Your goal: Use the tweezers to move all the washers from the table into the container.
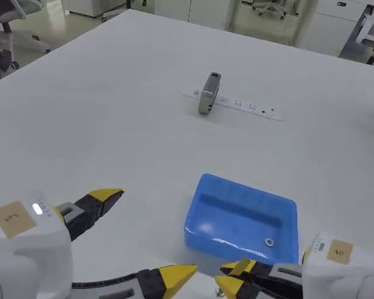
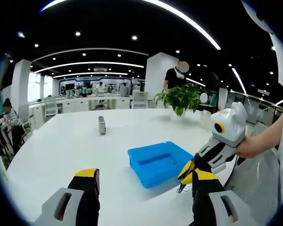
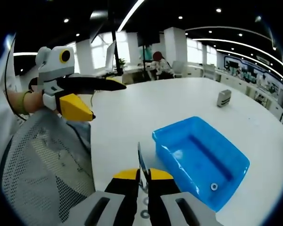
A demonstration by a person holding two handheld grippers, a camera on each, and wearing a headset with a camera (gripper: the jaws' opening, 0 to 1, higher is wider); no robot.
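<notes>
Here, the right gripper (image 3: 141,175) is clamped shut on the tweezers (image 3: 139,157), whose thin tips stick out over the desk (image 3: 127,117) just beside the blue container (image 3: 175,127). One washer (image 3: 212,187) lies inside the container, near a corner. Small rings (image 3: 145,214), seemingly washers, lie on the desk under this gripper. The left gripper (image 1: 145,235) hangs wide open and empty, left of the container. A grey plug (image 1: 209,93) stands far across the desk.

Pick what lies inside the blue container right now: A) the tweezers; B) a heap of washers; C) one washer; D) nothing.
C: a single washer rests on the floor of the blue container, while the tweezers are clamped in the right gripper outside it.
</notes>
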